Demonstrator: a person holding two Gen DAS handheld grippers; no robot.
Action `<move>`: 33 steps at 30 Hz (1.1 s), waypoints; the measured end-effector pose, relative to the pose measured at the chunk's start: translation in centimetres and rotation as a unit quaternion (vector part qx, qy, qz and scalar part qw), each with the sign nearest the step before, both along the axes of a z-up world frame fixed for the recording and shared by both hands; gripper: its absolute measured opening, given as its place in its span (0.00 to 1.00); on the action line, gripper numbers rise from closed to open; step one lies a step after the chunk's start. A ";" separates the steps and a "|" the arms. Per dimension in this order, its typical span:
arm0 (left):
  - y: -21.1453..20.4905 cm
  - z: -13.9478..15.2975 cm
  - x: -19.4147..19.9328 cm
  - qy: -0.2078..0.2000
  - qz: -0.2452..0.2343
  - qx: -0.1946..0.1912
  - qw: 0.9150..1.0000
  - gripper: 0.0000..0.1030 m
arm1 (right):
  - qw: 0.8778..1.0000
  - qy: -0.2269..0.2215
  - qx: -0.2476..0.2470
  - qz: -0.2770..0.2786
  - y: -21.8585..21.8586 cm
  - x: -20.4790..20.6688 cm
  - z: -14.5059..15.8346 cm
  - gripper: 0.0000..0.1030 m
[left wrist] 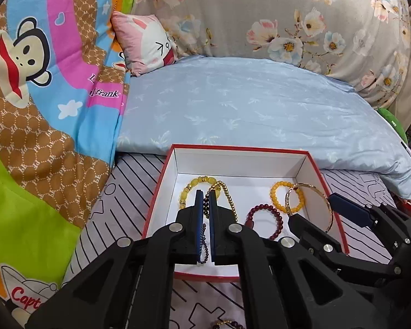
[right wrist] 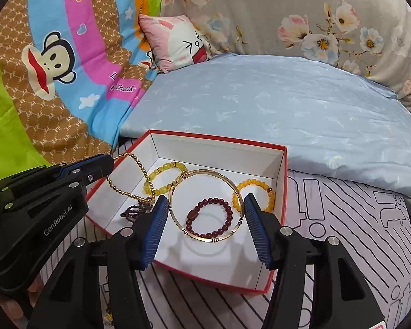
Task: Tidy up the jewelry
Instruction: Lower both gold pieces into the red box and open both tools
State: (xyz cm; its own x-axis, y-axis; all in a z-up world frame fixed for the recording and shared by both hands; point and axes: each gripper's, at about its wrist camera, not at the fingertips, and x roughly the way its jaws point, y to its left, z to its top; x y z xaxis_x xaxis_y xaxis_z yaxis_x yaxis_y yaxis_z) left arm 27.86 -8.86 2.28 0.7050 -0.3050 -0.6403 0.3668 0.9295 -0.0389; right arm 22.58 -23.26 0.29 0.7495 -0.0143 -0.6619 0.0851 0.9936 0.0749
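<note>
**Left gripper pinches beads over the box**

Your left gripper (left wrist: 205, 200) is clenched on a dark bead strand (left wrist: 204, 242) with a gold bead chain (right wrist: 134, 189) above the red box (right wrist: 219, 138). Your right gripper (right wrist: 205, 213) stands spread around the gold bangle (right wrist: 205, 205). Inside it lies a maroon bracelet (right wrist: 211, 216); yellow bracelets sit at 11 (right wrist: 164, 178) and 2 o'clock (right wrist: 256, 193). A blue quilt (right wrist: 274, 109) crowds the box's far wall.

A box (right wrist: 283, 181) sits on the bed before a pillow (right wrist: 260, 104), holding a bangle (right wrist: 234, 186) around a bead bracelet (right wrist: 228, 213), with two more bracelets (right wrist: 161, 175) behind.
</note>
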 end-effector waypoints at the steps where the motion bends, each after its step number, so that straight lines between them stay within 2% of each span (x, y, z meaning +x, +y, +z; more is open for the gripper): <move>1: -0.1 -0.2 0.2 0.002 0.000 0.001 1.000 0.03 | 1.000 0.002 0.000 0.001 0.0 0.3 -0.3 0.54; 11: -0.4 -1.9 1.7 0.022 0.006 0.007 1.000 0.05 | 1.000 0.017 0.002 0.004 0.1 1.8 -2.1 0.54; 12: -0.4 -2.1 1.8 0.026 0.008 0.006 1.000 0.08 | 1.000 0.017 0.000 0.001 0.1 1.8 -2.2 0.54; 14: -0.2 -2.3 1.9 0.026 0.015 0.010 0.999 0.25 | 1.000 0.016 -0.005 -0.004 0.1 1.8 -2.2 0.55; 19: 0.1 -2.2 1.5 0.023 0.022 0.010 0.999 0.35 | 1.000 0.014 -0.018 -0.010 0.3 1.5 -1.9 0.59; 33: 0.6 -0.9 -1.0 0.020 0.018 0.008 1.000 0.35 | 1.000 0.005 -0.025 -0.013 0.8 -1.3 -0.6 0.61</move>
State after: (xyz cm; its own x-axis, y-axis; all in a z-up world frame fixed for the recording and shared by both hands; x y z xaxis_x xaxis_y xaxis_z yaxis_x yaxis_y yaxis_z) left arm 26.82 -8.30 1.43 0.6898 -0.2690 -0.6721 0.3309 0.9429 -0.0378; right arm 21.30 -22.47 -0.28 0.7419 -0.0681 -0.6671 0.1120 0.9934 0.0232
